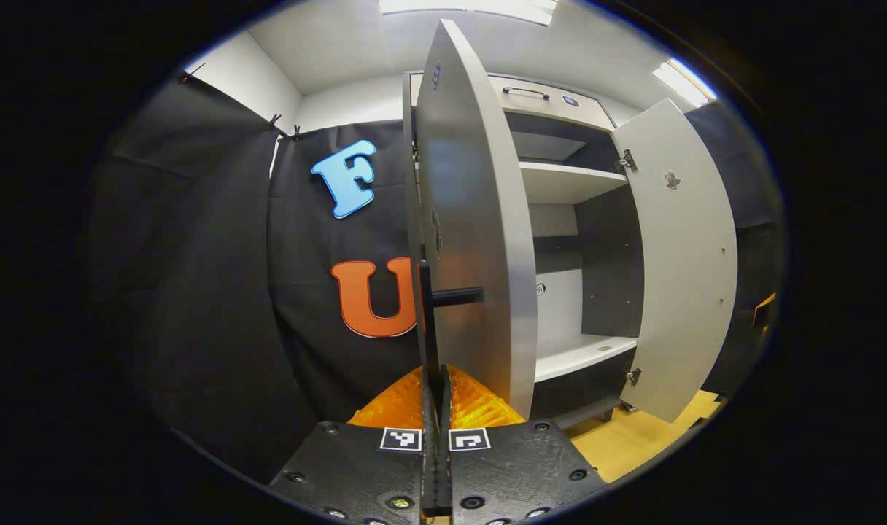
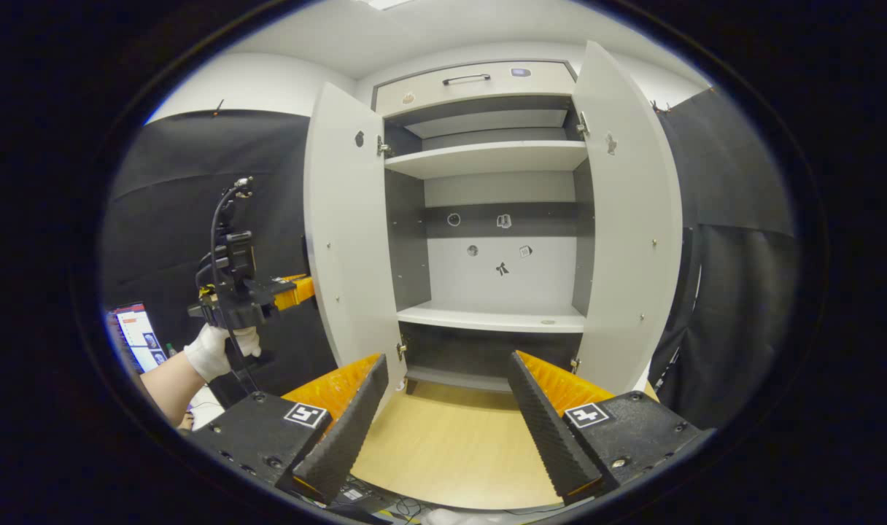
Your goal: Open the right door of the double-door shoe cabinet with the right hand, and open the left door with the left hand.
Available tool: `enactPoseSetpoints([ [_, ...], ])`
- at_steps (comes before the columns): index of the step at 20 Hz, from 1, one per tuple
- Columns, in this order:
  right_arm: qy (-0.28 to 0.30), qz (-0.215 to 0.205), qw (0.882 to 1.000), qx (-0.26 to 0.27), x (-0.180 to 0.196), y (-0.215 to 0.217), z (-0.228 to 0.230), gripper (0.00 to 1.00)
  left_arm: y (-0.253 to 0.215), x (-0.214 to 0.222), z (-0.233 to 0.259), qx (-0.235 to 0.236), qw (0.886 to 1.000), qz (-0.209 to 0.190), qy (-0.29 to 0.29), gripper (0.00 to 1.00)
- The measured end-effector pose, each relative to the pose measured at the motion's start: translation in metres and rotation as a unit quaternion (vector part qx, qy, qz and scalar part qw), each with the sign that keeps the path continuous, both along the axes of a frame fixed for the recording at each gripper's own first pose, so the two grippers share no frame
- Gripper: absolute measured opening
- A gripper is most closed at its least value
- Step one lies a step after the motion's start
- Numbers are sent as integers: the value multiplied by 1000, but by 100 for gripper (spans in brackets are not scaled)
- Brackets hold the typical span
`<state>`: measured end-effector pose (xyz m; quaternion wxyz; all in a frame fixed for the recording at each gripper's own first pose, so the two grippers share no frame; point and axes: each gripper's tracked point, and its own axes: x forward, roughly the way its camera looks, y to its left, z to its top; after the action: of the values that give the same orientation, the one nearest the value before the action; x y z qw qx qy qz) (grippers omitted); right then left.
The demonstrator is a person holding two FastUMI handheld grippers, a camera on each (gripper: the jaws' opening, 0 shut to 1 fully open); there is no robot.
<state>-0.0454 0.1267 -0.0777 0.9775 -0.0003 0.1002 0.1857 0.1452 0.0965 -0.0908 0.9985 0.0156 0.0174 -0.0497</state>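
Observation:
The grey shoe cabinet stands with both doors swung wide and bare shelves inside. In the left gripper view the left door is nearly edge-on, and its black handle sticks out from the outer face. My left gripper is shut on that handle's thin vertical bar. The right gripper view shows the left gripper from the side, held by a gloved hand against the left door. My right gripper stands open, well back from the cabinet, touching nothing. The right door stands wide.
A drawer with a bar handle tops the cabinet. A light wooden floor lies in front of it. Black cloth walls close in on both sides. A lit screen sits low at the left, behind the gloved hand.

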Motion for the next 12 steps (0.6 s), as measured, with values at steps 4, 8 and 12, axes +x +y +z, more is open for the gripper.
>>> enactPoseSetpoints([
  [4, 1, 1, 1000, -3, 2, 2, -2, 100, 25, 2, -3, -27, 1000, 2, 5, 0],
  [8, 1, 2, 1000, -3, 3, 5, -3, 100, 23, 5, -7, -12, 1000, -18, 9, 0],
  [12, 2, 3, 1000, -3, 3, 6, -5, 100, 26, 2, -12, -9, 1000, -9, 24, 1],
])
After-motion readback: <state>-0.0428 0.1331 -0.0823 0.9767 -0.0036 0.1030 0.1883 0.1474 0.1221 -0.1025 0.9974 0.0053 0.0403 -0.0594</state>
